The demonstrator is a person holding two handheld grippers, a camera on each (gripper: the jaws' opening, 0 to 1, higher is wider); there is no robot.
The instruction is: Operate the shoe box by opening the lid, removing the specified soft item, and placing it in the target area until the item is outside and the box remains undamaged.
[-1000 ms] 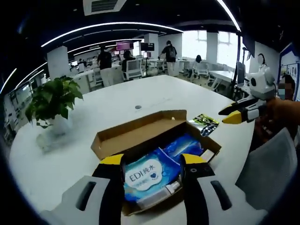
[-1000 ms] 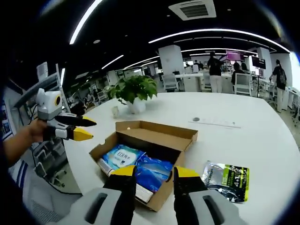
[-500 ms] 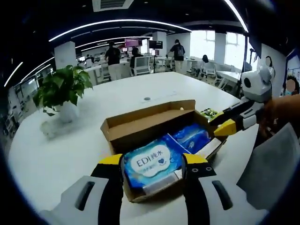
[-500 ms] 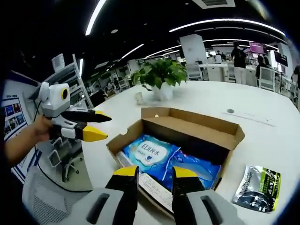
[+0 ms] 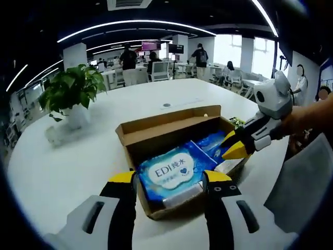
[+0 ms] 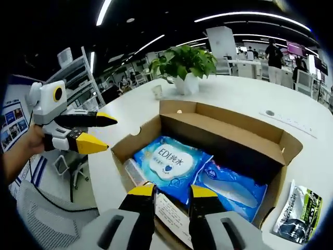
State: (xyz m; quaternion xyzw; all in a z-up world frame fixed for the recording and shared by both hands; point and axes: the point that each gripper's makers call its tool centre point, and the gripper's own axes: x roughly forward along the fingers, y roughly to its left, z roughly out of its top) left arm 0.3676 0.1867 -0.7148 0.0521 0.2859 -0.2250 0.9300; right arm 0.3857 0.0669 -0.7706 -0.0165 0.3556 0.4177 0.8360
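Box (image 5: 171, 136): we see it open near the table (image 5: 78, 172) edge.
Wipes (image 6: 169, 160): inside the box.
Left gripper (image 5: 169, 179): jaws apart, at the box's near wall.
Right gripper (image 6: 166, 191): jaws apart, over the box.

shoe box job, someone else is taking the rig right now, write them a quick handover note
Left gripper: open, empty, at the near edge of the shoe box.
Right gripper: open, empty, over the box's edge by the blue packs.
Things: box on the white table, lid open; EDI wipes pack and a second blue pack inside; green-black pouch on the table beside the box.
Done: lid opened.
Left: grasp the soft pack, lift it out, place it.
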